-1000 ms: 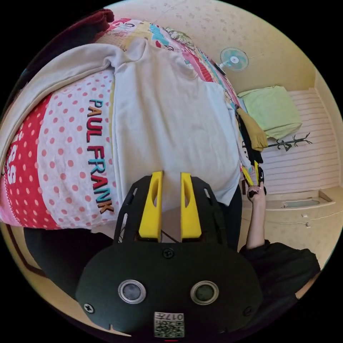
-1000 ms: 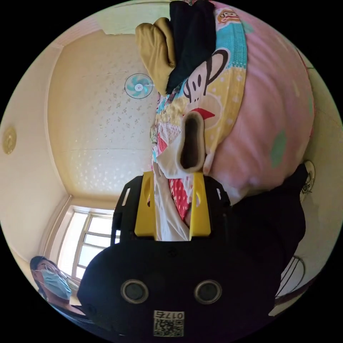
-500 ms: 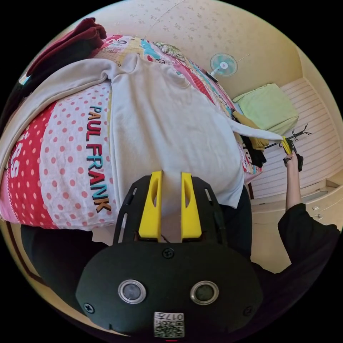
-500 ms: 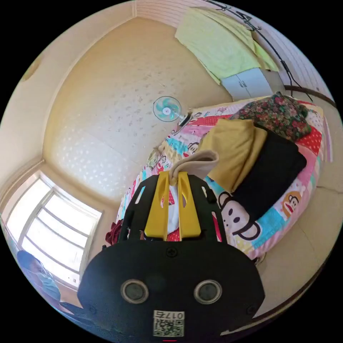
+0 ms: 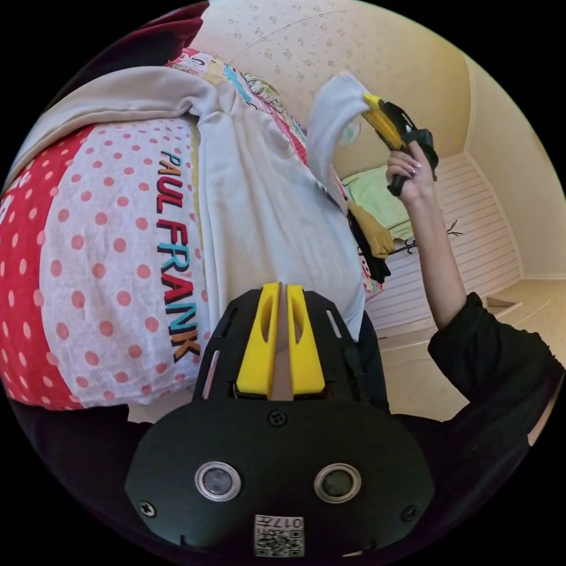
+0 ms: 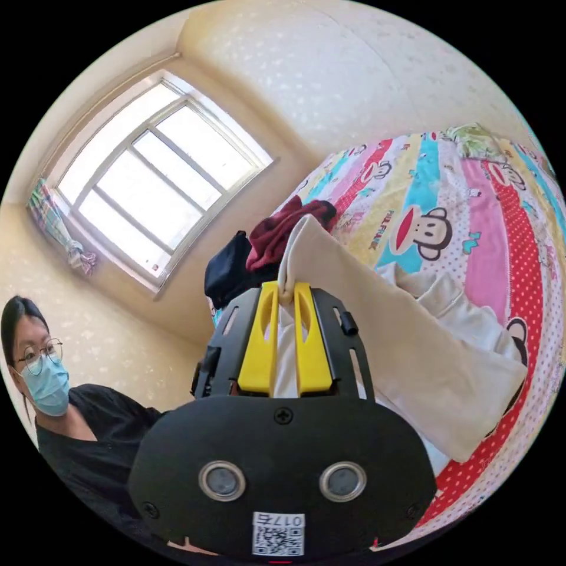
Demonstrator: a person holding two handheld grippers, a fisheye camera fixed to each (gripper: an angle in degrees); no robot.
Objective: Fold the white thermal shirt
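Observation:
The white thermal shirt (image 5: 271,218) lies flat on a bed covered by a dotted cartoon sheet (image 5: 106,247). My left gripper (image 5: 282,290) is at the shirt's near hem, its yellow jaws closed to a thin gap with pale cloth between them. A hand (image 5: 407,171) holds my right gripper (image 5: 377,115) up above the shirt, with one sleeve (image 5: 330,118) hanging from it. In the right gripper view, my right gripper (image 6: 286,289) is shut on the cuff, and the sleeve (image 6: 401,354) stretches from it down to the shirt's body (image 6: 448,306) on the sheet (image 6: 430,177).
Dark red clothes (image 6: 277,230) and a dark garment (image 6: 227,271) are piled at one end of the bed. Mustard and black clothes (image 5: 371,236) lie at the other end. A person in black (image 6: 76,413) stands by the bed below a window (image 6: 153,171).
The right gripper closed on the sleeve cuff, pulled it out sideways, then lifted it up over the shirt. The left gripper's jaws narrowed onto the hem.

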